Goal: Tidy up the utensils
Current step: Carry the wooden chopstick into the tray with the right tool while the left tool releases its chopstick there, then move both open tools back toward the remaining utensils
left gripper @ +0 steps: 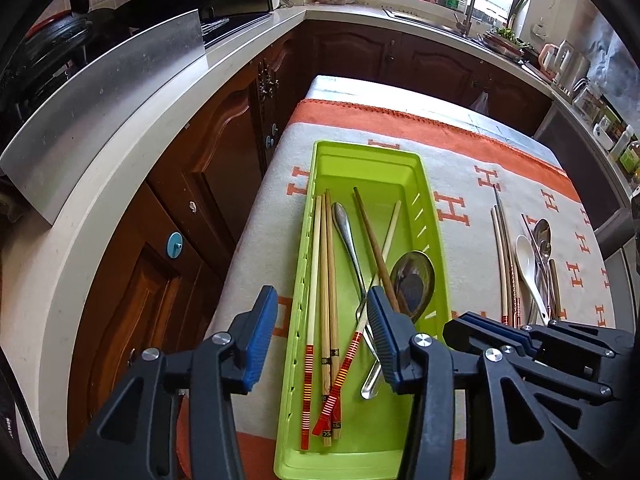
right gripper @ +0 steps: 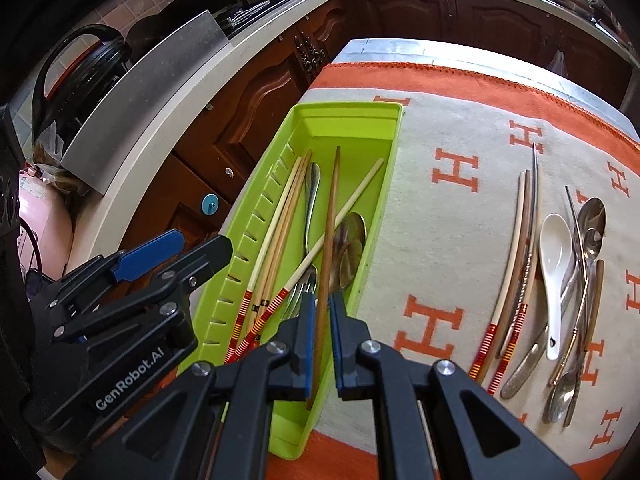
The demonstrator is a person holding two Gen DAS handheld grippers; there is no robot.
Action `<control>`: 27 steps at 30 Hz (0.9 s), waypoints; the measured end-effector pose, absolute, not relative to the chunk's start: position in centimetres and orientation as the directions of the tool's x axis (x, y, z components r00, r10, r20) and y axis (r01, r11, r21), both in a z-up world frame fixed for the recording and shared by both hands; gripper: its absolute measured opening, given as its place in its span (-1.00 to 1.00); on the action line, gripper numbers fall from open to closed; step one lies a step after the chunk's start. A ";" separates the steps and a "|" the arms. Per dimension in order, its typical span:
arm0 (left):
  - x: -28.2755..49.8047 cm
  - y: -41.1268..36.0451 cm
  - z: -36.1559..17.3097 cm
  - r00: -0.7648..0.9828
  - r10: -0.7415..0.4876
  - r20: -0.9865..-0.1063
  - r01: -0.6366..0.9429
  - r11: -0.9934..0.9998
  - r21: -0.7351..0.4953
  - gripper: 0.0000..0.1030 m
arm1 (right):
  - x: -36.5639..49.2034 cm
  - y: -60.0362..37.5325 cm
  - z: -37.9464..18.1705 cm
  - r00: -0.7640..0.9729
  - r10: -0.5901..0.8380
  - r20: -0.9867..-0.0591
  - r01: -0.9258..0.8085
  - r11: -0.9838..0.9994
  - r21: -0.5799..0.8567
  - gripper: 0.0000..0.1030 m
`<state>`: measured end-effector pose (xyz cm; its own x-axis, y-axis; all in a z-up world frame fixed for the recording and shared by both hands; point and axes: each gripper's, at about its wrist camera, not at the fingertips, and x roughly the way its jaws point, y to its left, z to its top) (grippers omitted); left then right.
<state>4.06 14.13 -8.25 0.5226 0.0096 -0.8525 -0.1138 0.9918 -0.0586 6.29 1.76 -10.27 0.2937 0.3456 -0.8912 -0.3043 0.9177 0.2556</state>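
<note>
A lime-green utensil tray (left gripper: 360,148) (right gripper: 348,108) lies on the orange-and-white cloth. In it are several chopsticks with red-striped ends (left gripper: 310,320), a fork, a slim metal spoon (left gripper: 346,228) and a large metal spoon (left gripper: 414,276). My left gripper (left gripper: 322,336) hangs open over the tray's near half, with the chopsticks below the gap and nothing gripped. My right gripper (right gripper: 322,320) is shut on a dark brown wooden chopstick (right gripper: 332,208), which slants across the tray over the other utensils. Each gripper shows at the edge of the other's view: right gripper (left gripper: 450,330), left gripper (right gripper: 202,242).
To the tray's right, loose on the cloth, lie more chopsticks (right gripper: 520,240), a white ceramic spoon (right gripper: 554,256) and several metal spoons (right gripper: 592,220). Dark wood cabinets (left gripper: 224,148) and a white countertop edge (left gripper: 132,128) run close along the left. A sink is at the back.
</note>
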 end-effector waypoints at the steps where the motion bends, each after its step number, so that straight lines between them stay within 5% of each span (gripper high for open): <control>1: 4.0 14.0 -8.2 0.524 0.009 -0.852 -0.111 0.992 -0.057 -0.13 | 6.2 1.6 -10.2 0.298 0.345 -0.890 -0.305 0.918 0.254 -0.85; 27: 3.3 4.6 -5.8 0.538 0.001 -0.843 0.043 0.999 0.029 -0.10 | 4.4 -7.5 -8.6 0.399 0.353 -0.846 -0.191 0.935 0.300 -0.85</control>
<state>3.31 4.59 -5.83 0.5379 0.0011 -0.8430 0.0433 0.9986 0.0289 4.41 -7.47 -8.57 0.3993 0.3533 -0.8460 -0.1906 0.9346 0.3004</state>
